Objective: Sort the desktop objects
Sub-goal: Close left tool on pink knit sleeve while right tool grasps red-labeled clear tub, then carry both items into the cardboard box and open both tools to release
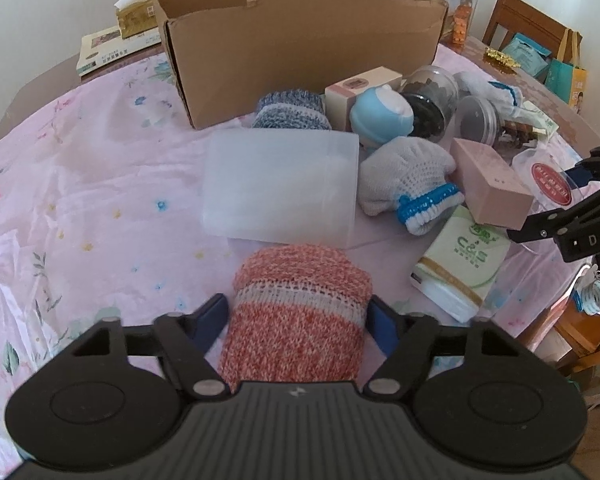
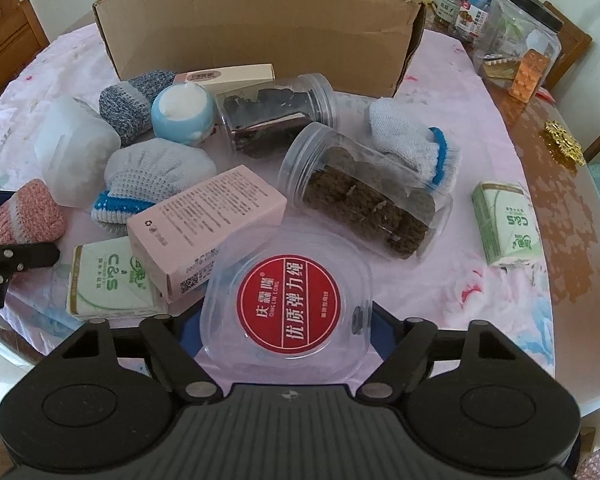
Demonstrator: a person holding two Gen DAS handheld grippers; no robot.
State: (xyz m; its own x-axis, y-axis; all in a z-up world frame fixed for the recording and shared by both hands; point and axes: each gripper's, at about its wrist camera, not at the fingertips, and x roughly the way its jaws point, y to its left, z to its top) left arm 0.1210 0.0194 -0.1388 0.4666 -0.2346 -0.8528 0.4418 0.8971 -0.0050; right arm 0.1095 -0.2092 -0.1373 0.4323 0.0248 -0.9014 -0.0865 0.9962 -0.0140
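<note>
Clamped on both flanks of the pink knitted sock point(image 1: 300, 316), my left gripper point(image 1: 300, 320) has its blue pads point(image 1: 210, 322) pressed into the wool, the sock's toe pointing to 12 o'clock toward the frosted plastic box point(image 1: 280, 184) just beyond it; my right gripper point(image 2: 286, 328) holds the clear round tub with the red label point(image 2: 286, 304) between its fingers, both pads touching the tub's sides. On the pink flowered tablecloth point(image 1: 80, 184) the rest lies in a heap: at 1 o'clock from the sock a grey mitten with a blue cuff point(image 1: 408, 184), beside it a pink carton point(image 1: 492, 184) resting partly on a green tissue pack point(image 1: 460, 264). From the right view a jar of brown stuff point(image 2: 364, 196) lies on its side at 12 o'clock, a second grey mitten point(image 2: 412, 140) against it, a jar of dark pieces point(image 2: 276, 116) at 11 o'clock, next to a blue and white ball-shaped thing point(image 2: 184, 114) and a grey-blue sock point(image 2: 134, 100). Another tissue pack point(image 2: 504, 224) sits apart at 2 o'clock. Behind all of it stands the open cardboard box point(image 2: 260, 32)
</note>
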